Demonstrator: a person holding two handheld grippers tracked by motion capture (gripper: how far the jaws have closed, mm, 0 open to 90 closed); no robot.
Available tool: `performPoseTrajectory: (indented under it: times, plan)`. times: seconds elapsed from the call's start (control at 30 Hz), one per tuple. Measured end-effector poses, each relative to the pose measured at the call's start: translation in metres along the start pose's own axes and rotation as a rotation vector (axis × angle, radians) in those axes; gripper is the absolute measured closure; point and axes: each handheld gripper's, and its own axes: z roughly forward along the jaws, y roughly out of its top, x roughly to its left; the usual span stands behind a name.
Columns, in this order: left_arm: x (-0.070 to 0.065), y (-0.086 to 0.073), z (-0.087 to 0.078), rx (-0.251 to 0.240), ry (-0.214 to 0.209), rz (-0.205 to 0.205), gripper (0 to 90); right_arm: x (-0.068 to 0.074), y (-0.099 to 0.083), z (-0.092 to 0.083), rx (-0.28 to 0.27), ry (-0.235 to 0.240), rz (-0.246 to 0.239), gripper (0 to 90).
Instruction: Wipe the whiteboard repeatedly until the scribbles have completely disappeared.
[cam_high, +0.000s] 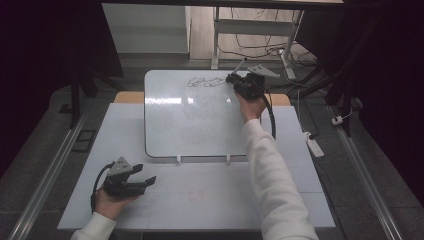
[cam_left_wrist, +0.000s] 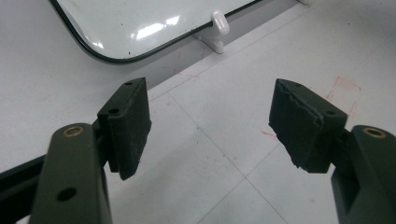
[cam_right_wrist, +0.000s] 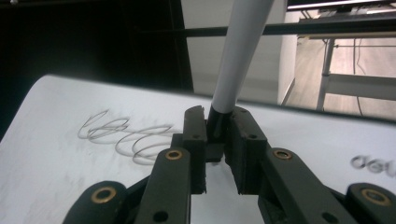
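Currently we are pinching the marker (cam_right_wrist: 238, 56) upright between the right gripper (cam_right_wrist: 219, 140) jaws over the whiteboard (cam_high: 195, 125); the left gripper (cam_left_wrist: 210, 126) jaws are standing spread, empty.

left gripper (cam_left_wrist: 210, 126) fingers (cam_left_wrist: 128, 126) spread apart over white table (cam_left_wrist: 224, 154), near whiteboard (cam_left_wrist: 140, 23) corner.

The marker (cam_right_wrist: 233, 60) runs out past the top edge of the right gripper view, so its upper end is cut off, and its tip is hidden between the jaws of the right gripper (cam_right_wrist: 217, 140). The scribbles (cam_high: 206, 81) on the whiteboard (cam_high: 195, 120) are too small in the high view to read, and a second mark (cam_right_wrist: 373, 164) is blurred and cut by the right edge. In the left gripper view the whiteboard's (cam_left_wrist: 140, 23) top is cut off.
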Motion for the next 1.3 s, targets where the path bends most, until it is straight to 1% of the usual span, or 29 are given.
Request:
performPoseTrajectory:
  times: [0.07, 0.1, 0.13, 0.17, 0.23, 0.3, 0.33, 0.4, 0.47, 0.5, 0.57, 0.6, 0.63, 0.67, 0.73, 0.77, 0.8, 0.83, 0.9, 0.93, 0.97, 1.0, 1.07, 1.1, 1.13, 1.2, 1.23, 1.27, 1.3]
  plan:
    - [0.001, 0.0, 0.001, 0.0, 0.001, -0.004, 29.5, 0.012, -0.006, 0.005, 0.031, 0.064, -0.052, 77.2]
    - [0.001, 0.0, 0.0, 0.001, 0.001, -0.004, 29.5, 0.017, -0.008, 0.006, 0.036, 0.07, -0.075, 77.2]
    - [0.001, 0.0, 0.0, 0.001, 0.001, -0.004, 29.5, 0.017, -0.007, 0.006, 0.039, 0.067, -0.078, 77.2]
    - [0.0, -0.001, -0.001, -0.002, 0.002, -0.002, 29.5, 0.013, -0.006, 0.006, 0.025, 0.063, -0.062, 77.2]
    - [0.0, -0.001, -0.003, -0.008, 0.005, -0.002, 29.5, 0.003, -0.003, 0.002, -0.008, 0.009, -0.02, 77.2]
    - [0.0, -0.001, -0.003, -0.011, 0.005, -0.003, 29.5, -0.003, -0.003, 0.0, -0.025, 0.006, 0.01, 77.2]
    - [0.002, -0.001, -0.002, -0.013, 0.004, -0.007, 29.5, -0.001, -0.005, -0.001, -0.025, 0.004, 0.005, 77.2]
    - [0.003, -0.001, -0.002, -0.012, 0.001, -0.011, 29.5, 0.006, -0.009, 0.001, 0.0, 0.045, -0.026, 77.2]
    - [0.003, -0.001, -0.002, -0.012, 0.001, -0.011, 29.5, 0.009, -0.01, 0.002, 0.009, 0.056, -0.056, 77.2]
    - [0.002, -0.001, -0.002, -0.012, 0.002, -0.009, 29.5, 0.005, -0.009, 0.001, 0.003, 0.052, -0.041, 77.3]
    - [0.001, -0.001, -0.004, -0.016, 0.004, -0.006, 29.6, -0.004, -0.006, -0.002, -0.03, 0.007, 0.003, 77.3]
    - [0.002, -0.001, -0.004, -0.018, 0.003, -0.008, 29.6, -0.006, -0.006, -0.002, -0.037, 0.008, 0.019, 77.3]
    - [0.002, -0.001, -0.004, -0.02, 0.003, -0.009, 29.6, -0.004, -0.007, -0.002, -0.037, 0.003, 0.017, 77.3]
    - [0.002, -0.001, -0.003, -0.019, 0.001, -0.01, 29.6, -0.001, -0.008, -0.001, -0.025, 0.011, 0.004, 77.3]
    - [0.003, 0.0, -0.002, -0.014, 0.0, -0.012, 29.6, 0.007, -0.012, 0.002, -0.004, 0.055, -0.02, 77.4]
    - [0.003, 0.0, -0.002, -0.014, 0.0, -0.012, 29.6, 0.009, -0.012, 0.002, 0.003, 0.062, -0.032, 77.3]
    - [0.003, 0.0, -0.002, -0.013, 0.001, -0.012, 29.5, 0.008, -0.011, 0.003, 0.003, 0.061, -0.03, 77.4]
    - [0.003, 0.0, -0.002, -0.013, 0.001, -0.012, 29.5, 0.005, -0.01, 0.003, -0.005, 0.055, -0.018, 77.4]
    - [0.002, -0.001, -0.003, -0.018, 0.003, -0.007, 29.6, -0.002, -0.006, 0.001, -0.041, 0.008, 0.018, 77.4]
    - [0.002, -0.001, -0.004, -0.021, 0.002, -0.009, 29.6, -0.004, -0.004, 0.001, -0.051, 0.005, 0.043, 77.4]
    - [0.002, -0.001, -0.004, -0.021, 0.002, -0.009, 29.5, -0.003, -0.005, 0.002, -0.051, 0.005, 0.047, 77.4]
    - [0.003, 0.0, -0.003, -0.02, 0.0, -0.011, 29.6, 0.001, -0.006, 0.003, -0.036, 0.014, 0.028, 77.4]
    - [0.003, 0.0, -0.002, -0.018, 0.0, -0.011, 29.5, 0.01, -0.008, 0.007, -0.009, 0.056, -0.01, 77.4]
    - [0.003, -0.001, -0.002, -0.016, -0.001, -0.012, 29.5, 0.011, -0.008, 0.008, -0.006, 0.057, -0.022, 77.5]
    - [0.003, -0.001, -0.003, -0.017, 0.0, -0.01, 29.5, 0.008, -0.007, 0.008, -0.006, 0.06, -0.01, 77.5]
    - [0.002, -0.001, -0.004, -0.022, 0.001, -0.011, 29.5, 0.001, -0.003, 0.006, -0.036, 0.023, 0.031, 77.5]
    - [0.002, -0.001, -0.004, -0.023, 0.001, -0.011, 29.5, -0.002, -0.001, 0.006, -0.047, 0.017, 0.05, 77.5]
    - [0.003, -0.001, -0.004, -0.024, 0.0, -0.01, 29.5, -0.002, -0.001, 0.006, -0.044, 0.015, 0.057, 77.5]
    - [0.003, -0.001, -0.003, -0.024, -0.002, -0.012, 29.6, 0.001, -0.002, 0.008, -0.035, 0.022, 0.046, 77.5]
